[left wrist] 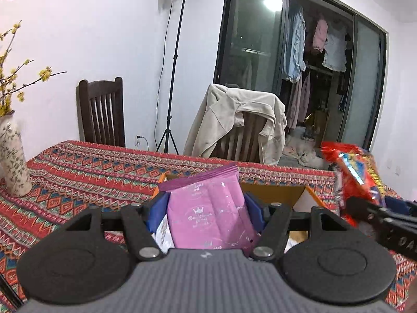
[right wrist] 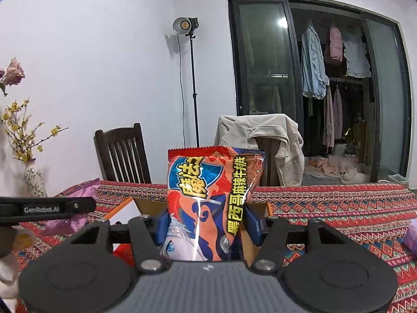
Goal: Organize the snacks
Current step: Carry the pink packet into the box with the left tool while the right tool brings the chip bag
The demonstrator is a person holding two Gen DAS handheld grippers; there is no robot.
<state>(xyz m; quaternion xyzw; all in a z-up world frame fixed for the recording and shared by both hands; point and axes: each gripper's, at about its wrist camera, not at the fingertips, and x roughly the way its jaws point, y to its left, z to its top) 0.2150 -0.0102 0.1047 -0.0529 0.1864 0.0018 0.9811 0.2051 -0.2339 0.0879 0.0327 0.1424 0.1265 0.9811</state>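
Our left gripper (left wrist: pixel 208 208) clamps the purple snack packet (left wrist: pixel 211 214), long axis upright, sealed end up. Our right gripper (right wrist: pixel 206 224) clamps the red snack bag (right wrist: pixel 208 203) likewise, above the cardboard box (right wrist: pixel 260 206) on the table (right wrist: pixel 338 208).

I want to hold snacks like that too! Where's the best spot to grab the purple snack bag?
Grab the purple snack bag low on its body, squeezing its two side edges from left and right, like the left claw does. The bag is flat and stands upright with its crimped top up, so pinching the sides probably keeps it steady without crushing the middle.
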